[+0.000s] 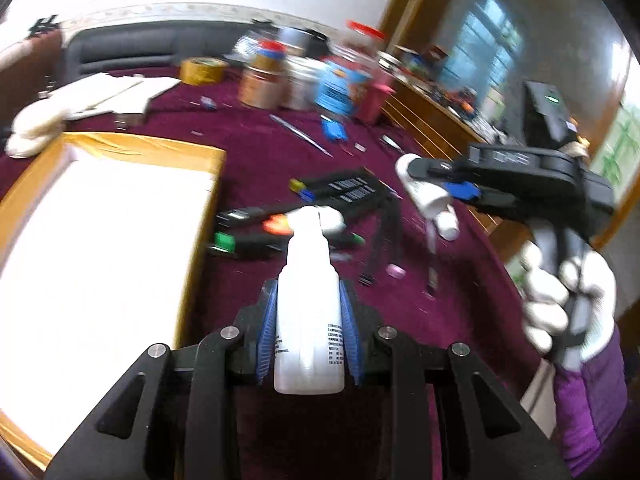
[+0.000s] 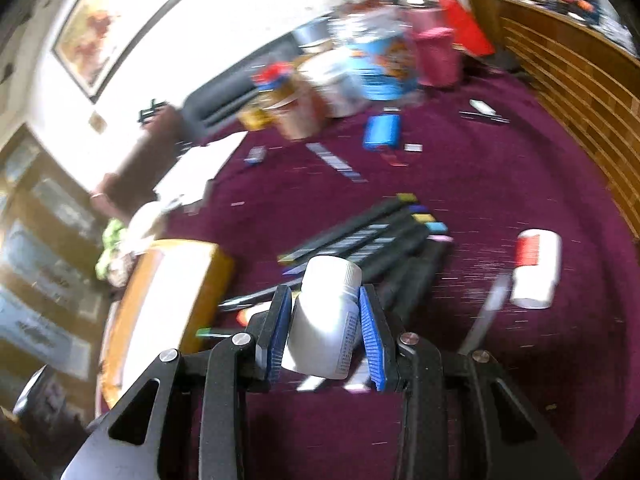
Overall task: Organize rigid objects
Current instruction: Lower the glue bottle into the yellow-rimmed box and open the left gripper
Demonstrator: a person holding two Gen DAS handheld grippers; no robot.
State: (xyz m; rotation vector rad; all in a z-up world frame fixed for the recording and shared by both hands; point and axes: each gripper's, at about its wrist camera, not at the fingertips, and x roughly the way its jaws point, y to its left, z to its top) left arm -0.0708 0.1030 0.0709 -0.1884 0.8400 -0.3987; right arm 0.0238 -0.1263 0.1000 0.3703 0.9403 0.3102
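Left gripper [image 1: 308,336] clamped on a white spray bottle [image 1: 310,312], held above the maroon table [image 1: 440,300]; its side print is too blurred to read. Right gripper [image 2: 326,320] clamped on a white screw-cap pill bottle [image 2: 326,316], grey label text illegible; the left view shows the gloved right hand [image 1: 568,300] gripping its handle. Below both lie black markers [image 2: 360,240] with coloured end caps mid-table, a white-lined orange-rimmed box [image 1: 100,260] at the near left edge, a red-labelled white bottle [image 2: 536,268] on its side toward the right, and blurred jars and cans [image 1: 312,76] along the far edge.
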